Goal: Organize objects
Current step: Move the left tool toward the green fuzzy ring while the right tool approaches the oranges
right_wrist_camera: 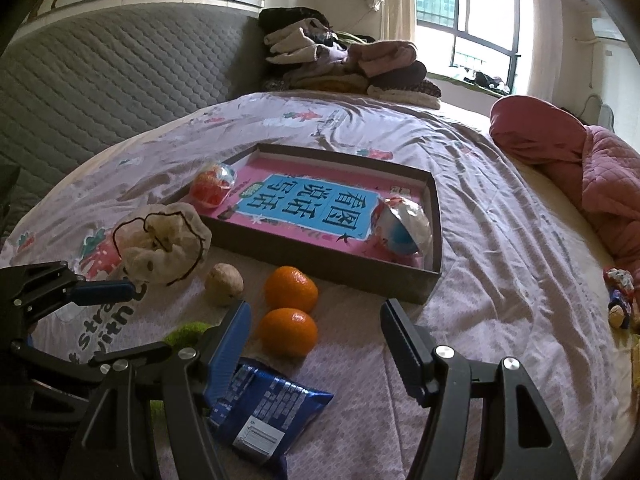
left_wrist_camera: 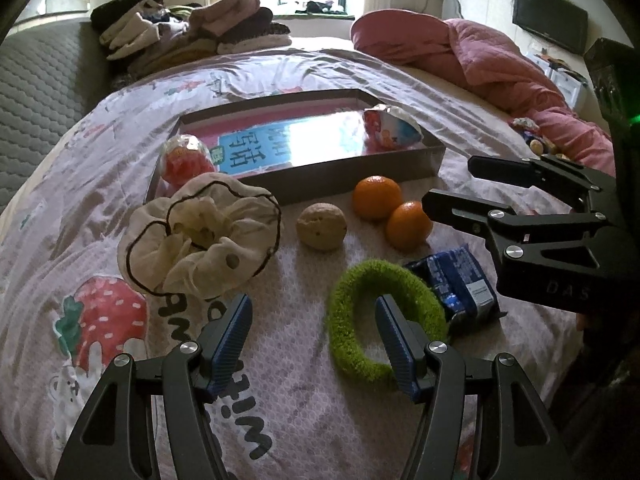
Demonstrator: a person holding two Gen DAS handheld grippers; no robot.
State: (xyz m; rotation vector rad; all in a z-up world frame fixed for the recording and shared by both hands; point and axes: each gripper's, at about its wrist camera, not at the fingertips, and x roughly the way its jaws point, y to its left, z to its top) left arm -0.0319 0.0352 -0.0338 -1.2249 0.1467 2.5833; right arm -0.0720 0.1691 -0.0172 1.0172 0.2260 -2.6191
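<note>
A shallow grey box (left_wrist_camera: 420, 160) (right_wrist_camera: 434, 216) lies on the bed, with a red-orange wrapped ball (left_wrist_camera: 184, 160) (right_wrist_camera: 210, 186) and a white-and-blue wrapped ball (left_wrist_camera: 390, 126) (right_wrist_camera: 404, 226) inside. In front lie a cream scrunchie (left_wrist_camera: 200, 236) (right_wrist_camera: 164, 240), a walnut (left_wrist_camera: 321, 226) (right_wrist_camera: 224, 284), two oranges (left_wrist_camera: 376, 197) (right_wrist_camera: 291, 288), a green fuzzy ring (left_wrist_camera: 360, 344) (right_wrist_camera: 186, 334) and a blue snack packet (left_wrist_camera: 460, 284) (right_wrist_camera: 268, 412). My left gripper (left_wrist_camera: 314, 332) is open, its right finger over the ring's hole. My right gripper (right_wrist_camera: 316, 340) (left_wrist_camera: 450, 182) is open, near the front orange (right_wrist_camera: 287, 331).
Folded clothes (left_wrist_camera: 192, 28) (right_wrist_camera: 344, 64) are stacked at the bed's far side by a grey quilted headboard (right_wrist_camera: 100, 92). A pink quilt (left_wrist_camera: 500, 64) (right_wrist_camera: 592, 168) lies at the right, with small wrapped items (right_wrist_camera: 620, 296) by it.
</note>
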